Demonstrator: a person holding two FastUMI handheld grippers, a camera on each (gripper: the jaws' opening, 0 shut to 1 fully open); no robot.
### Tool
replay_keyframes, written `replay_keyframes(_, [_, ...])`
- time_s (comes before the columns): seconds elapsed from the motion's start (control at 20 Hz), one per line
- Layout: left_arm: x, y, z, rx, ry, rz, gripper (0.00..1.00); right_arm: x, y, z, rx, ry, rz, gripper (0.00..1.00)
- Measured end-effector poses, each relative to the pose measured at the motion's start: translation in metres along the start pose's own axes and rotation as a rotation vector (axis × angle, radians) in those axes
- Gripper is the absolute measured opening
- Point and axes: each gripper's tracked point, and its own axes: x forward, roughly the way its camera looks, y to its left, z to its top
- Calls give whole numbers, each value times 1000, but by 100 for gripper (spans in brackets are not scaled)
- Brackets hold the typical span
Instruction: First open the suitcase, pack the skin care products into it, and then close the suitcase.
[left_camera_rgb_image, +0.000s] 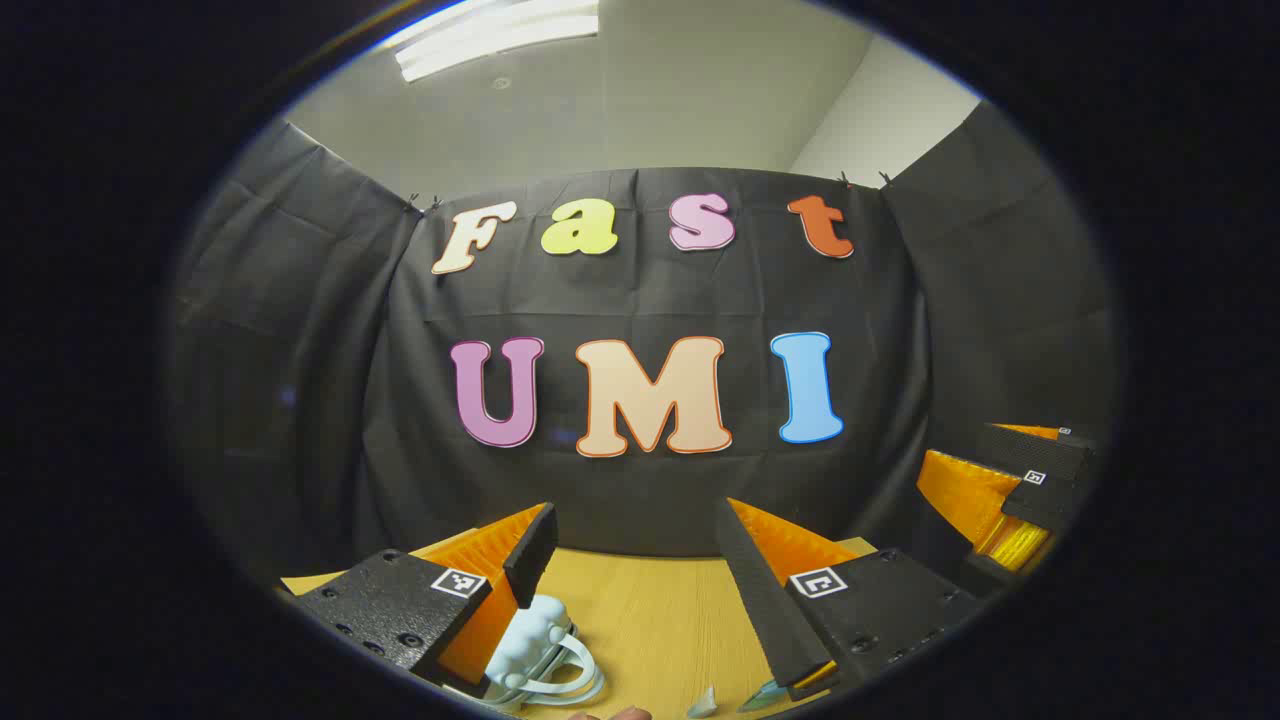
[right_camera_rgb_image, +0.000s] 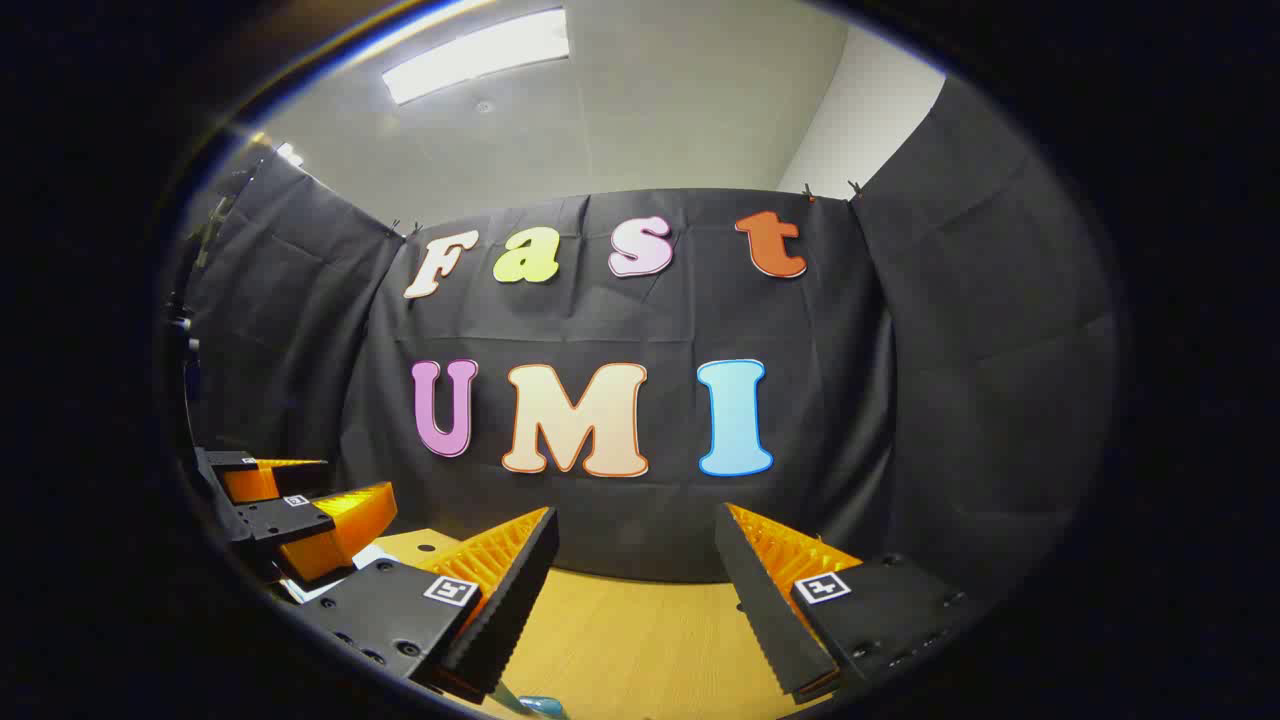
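In the left gripper view my left gripper is open above the wooden table, with nothing between its fingers. A pale blue, bumpy skin care item with a white loop lies on the table just by the left finger. Small clear and teal pieces lie at the near edge. My right gripper is open over bare wood in the right gripper view, holding nothing. A teal tip pokes in at the bottom there. Each gripper also sees the other off to its side: the right gripper, the left gripper.
The black cloth wall closes the back and both sides just beyond the table's far edge. A fingertip shows at the bottom rim of the left gripper view. Something white lies under the left gripper in the right gripper view.
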Motion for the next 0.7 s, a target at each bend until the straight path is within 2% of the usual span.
replay_keyframes(0.1, [7, 4, -6, 10, 18, -13, 92, 6, -2, -3, -11, 11, -38, 98])
replay_keyframes(0.35, [20, 20, -21, -10, 47, -26, 96, 16, 15, -1, -28, 1, -52, 98])
replay_keyframes(0.7, [33, 52, -96, 9, 234, 19, 96, 20, 22, -23, -49, 59, -69, 98])
